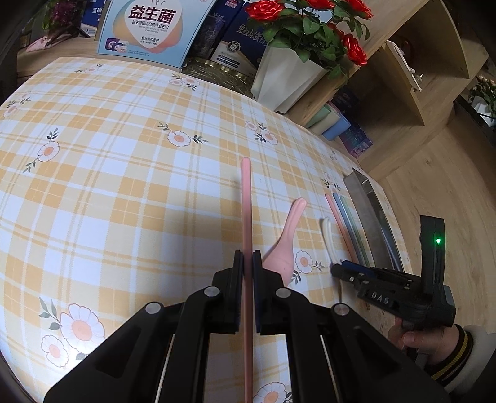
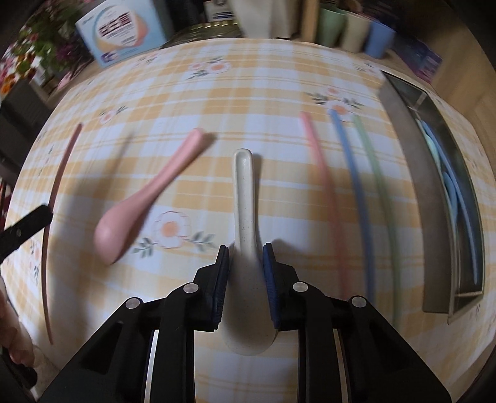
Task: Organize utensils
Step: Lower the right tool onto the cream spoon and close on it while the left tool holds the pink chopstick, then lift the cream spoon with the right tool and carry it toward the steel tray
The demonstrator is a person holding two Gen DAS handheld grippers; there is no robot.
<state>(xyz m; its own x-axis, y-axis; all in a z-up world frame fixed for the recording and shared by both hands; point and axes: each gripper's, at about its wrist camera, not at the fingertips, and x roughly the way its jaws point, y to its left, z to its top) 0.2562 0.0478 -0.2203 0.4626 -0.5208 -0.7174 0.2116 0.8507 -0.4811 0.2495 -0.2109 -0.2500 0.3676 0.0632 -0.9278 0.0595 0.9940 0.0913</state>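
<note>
My left gripper (image 1: 248,263) is shut on a long pink chopstick (image 1: 245,201), held above the checked tablecloth and pointing away from me. In the right wrist view that chopstick (image 2: 59,176) shows at the far left. My right gripper (image 2: 246,251) points down at a white spoon (image 2: 245,192); its blue pads press the sides of the spoon where the handle meets the bowl. A pink spoon (image 2: 145,201) lies to its left. Pink (image 2: 322,173), blue (image 2: 350,173) and green (image 2: 376,173) chopsticks lie to its right, beside a metal tray (image 2: 415,173) that holds blue and green utensils.
A white vase of red roses (image 1: 285,74) and printed boxes (image 1: 155,28) stand along the table's far edge. Green, beige and blue cups (image 2: 356,31) stand at the back near the tray. Wooden shelves (image 1: 403,77) rise beyond the table on the right.
</note>
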